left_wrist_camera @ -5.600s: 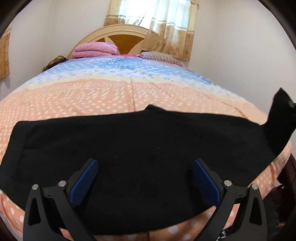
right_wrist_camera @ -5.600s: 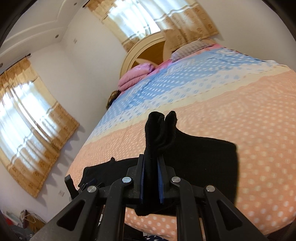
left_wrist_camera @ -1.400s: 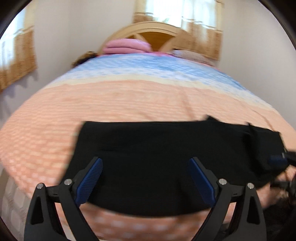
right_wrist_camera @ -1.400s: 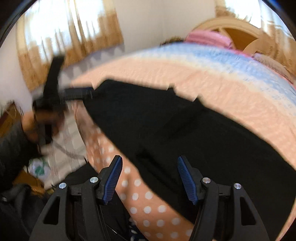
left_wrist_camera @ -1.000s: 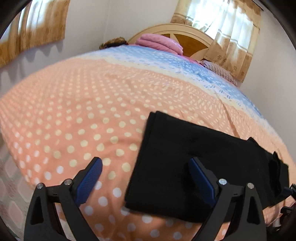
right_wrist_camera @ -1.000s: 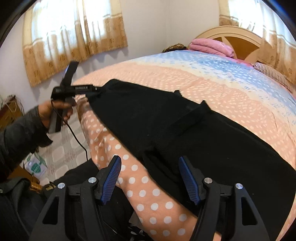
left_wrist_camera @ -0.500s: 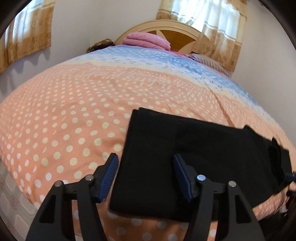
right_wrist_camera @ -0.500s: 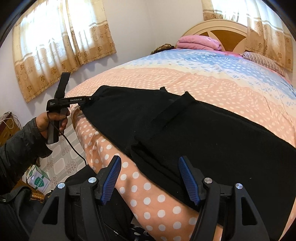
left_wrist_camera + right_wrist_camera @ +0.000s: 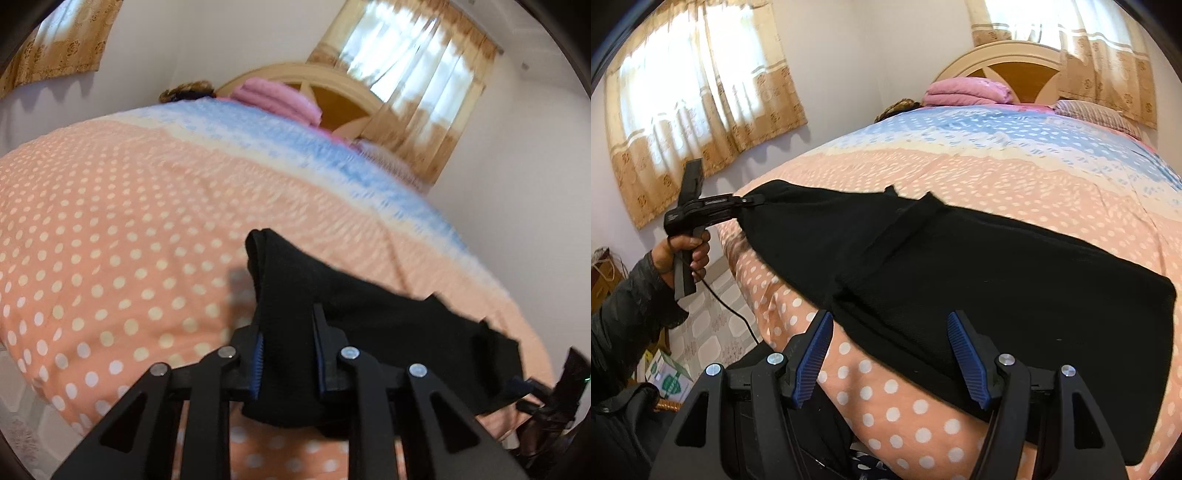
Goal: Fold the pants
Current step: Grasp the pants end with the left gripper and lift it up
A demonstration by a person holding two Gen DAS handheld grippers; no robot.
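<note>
A: Pinching the black pants (image 9: 373, 314) now? Your left gripper (image 9: 287, 350) has just been closing, and the cloth is squeezed between its pads.

B: And your right gripper (image 9: 890, 354)?

A: It stands wide, holding nothing. The pants lie across the spotted bed (image 9: 997, 177) near its edge.

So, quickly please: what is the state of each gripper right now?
Left gripper: its jaws have just been closing, now shut on the end of the black pants.
Right gripper: open, holding nothing, over the pants' near edge.
</note>
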